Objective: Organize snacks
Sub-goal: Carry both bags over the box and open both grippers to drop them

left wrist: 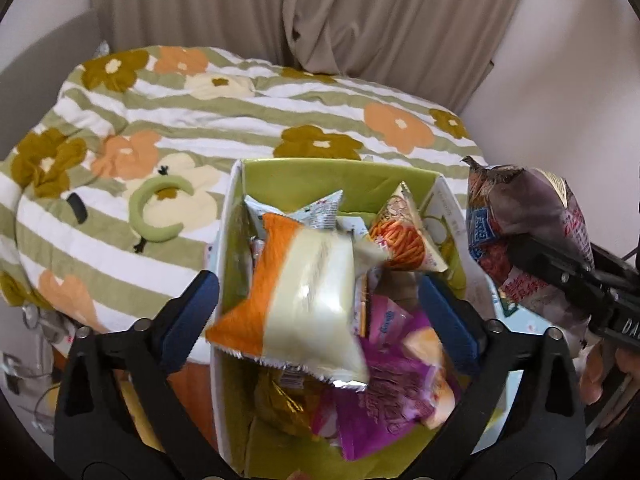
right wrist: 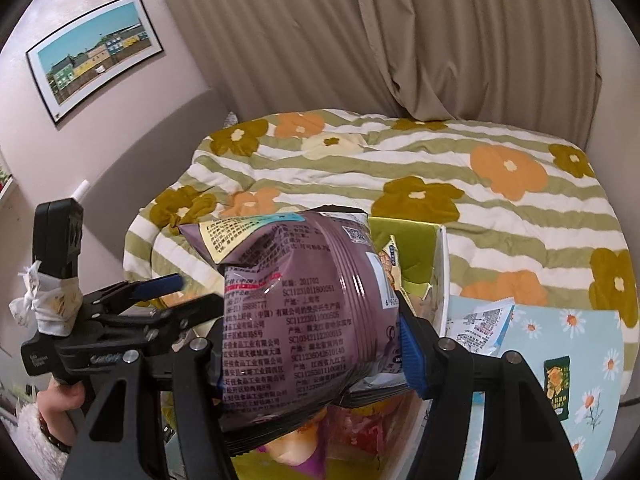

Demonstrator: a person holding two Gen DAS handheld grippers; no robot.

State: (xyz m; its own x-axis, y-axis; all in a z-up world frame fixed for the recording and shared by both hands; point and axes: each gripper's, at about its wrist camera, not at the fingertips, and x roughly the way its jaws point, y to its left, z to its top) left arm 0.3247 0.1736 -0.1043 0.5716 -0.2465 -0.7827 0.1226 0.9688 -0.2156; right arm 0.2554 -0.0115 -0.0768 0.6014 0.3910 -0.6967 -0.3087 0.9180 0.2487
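Left wrist view: left hand-held gripper (left wrist: 318,312) spread wide over the green box (left wrist: 336,178) on the bed (left wrist: 240,120); orange-and-white packet (left wrist: 296,300) lies between the fingers, untouched, long axis pointing away. Right wrist view: right hand-held gripper (right wrist: 312,350) pinches the purple bag (right wrist: 296,320) at mid-body, long axis upright, beside the box.

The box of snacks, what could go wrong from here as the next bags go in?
1. The box already looks heaped; the orange-and-white packet, blurred between the open left gripper fingers, may slide off the pile.
2. The puffy purple bag held by the right gripper may not fit, or may crush the packets below.
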